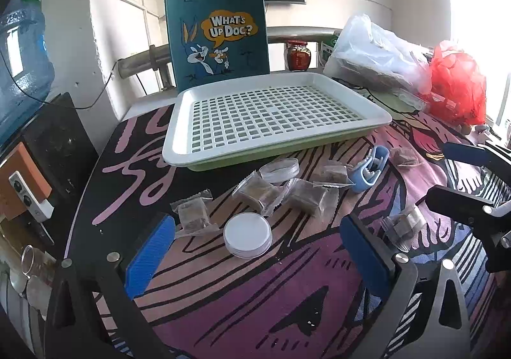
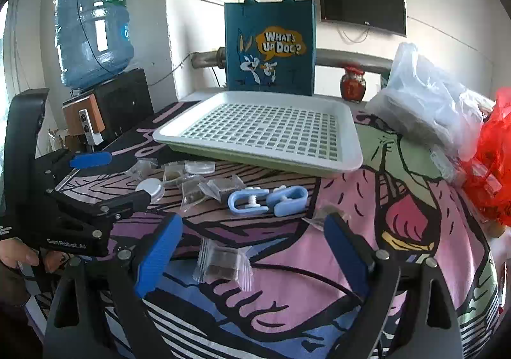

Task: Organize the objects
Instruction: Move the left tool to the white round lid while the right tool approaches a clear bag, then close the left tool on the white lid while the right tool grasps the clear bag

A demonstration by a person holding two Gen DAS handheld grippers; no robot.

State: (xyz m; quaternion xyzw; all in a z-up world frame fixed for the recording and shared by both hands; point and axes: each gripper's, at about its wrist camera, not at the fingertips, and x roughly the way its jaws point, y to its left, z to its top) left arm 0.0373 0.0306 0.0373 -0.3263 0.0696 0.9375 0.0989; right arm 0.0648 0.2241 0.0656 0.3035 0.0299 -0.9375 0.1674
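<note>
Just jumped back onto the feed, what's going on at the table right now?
A person holds a claw in each hand over a patterned cloth, and both are open and empty. The left claw hovers by a white lid, with wrapped snack packets just beyond. The right claw is lined up on a single packet. A blue clip and a clear lid also lie loose. The slotted tray behind them holds nothing yet, so sorting seems barely begun.

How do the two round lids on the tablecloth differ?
The white lid is opaque; the clear lid is see-through. The white lid lies nearer the left gripper, between its open fingers; the clear lid lies by the tray. Both lie flat, untouched, outside the tray.
</note>
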